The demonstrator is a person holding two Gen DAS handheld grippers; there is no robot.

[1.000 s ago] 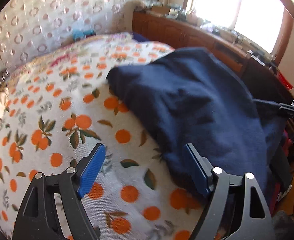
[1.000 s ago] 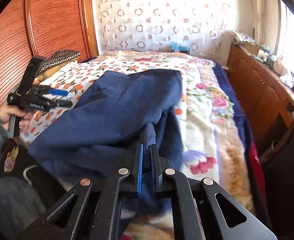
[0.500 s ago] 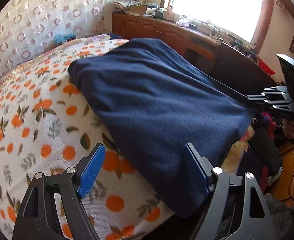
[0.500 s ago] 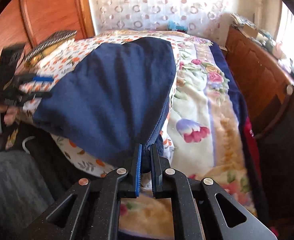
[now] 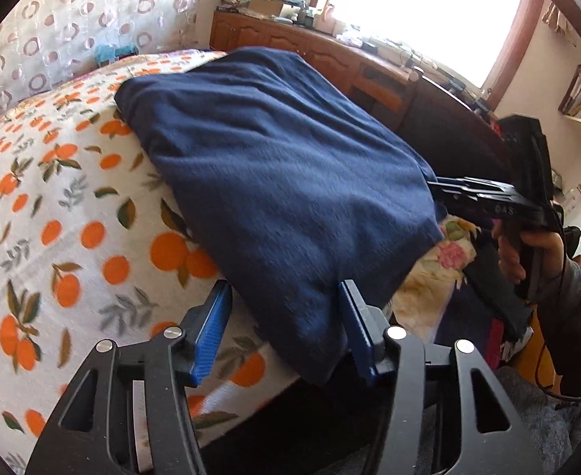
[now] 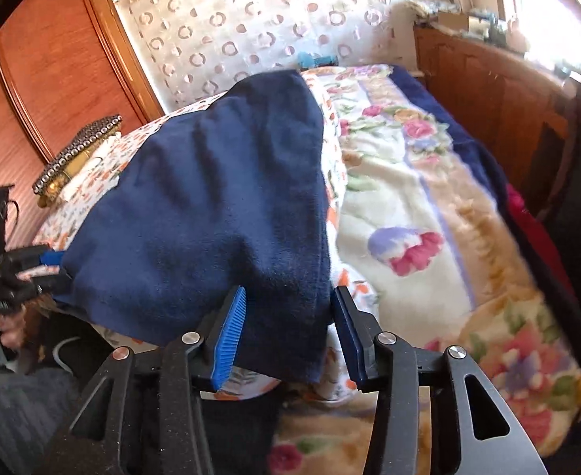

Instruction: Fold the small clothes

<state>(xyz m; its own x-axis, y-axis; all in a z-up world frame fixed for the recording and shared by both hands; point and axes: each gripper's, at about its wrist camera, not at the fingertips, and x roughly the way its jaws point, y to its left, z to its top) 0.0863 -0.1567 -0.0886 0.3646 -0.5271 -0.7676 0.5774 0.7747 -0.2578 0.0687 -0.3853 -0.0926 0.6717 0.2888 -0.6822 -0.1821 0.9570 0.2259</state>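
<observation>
- On the left side of the bed [image 5: 72, 213], your left gripper [image 5: 284, 332] sits at the near edge. Its jaws are closing, about half open, with the near left corner of the blue cloth [image 5: 274, 166] between them. The pads do not press on it yet.
- The blue cloth lies flat on the orange-print sheet [image 5: 53, 257], in the middle. Its long side runs from you to the far end of the bed. Its near edge hangs a little over the bed's edge.
- On the right, your right gripper [image 6: 288, 332] is at the near right corner of the cloth. Its jaws are opening, about half open. The corner sits between them, but it looks let go.
- I think each gripper is right at its own corner, so both are just as near. The cloth lies straight ahead of both, so the next fold likely goes away from you, to the far end.
</observation>
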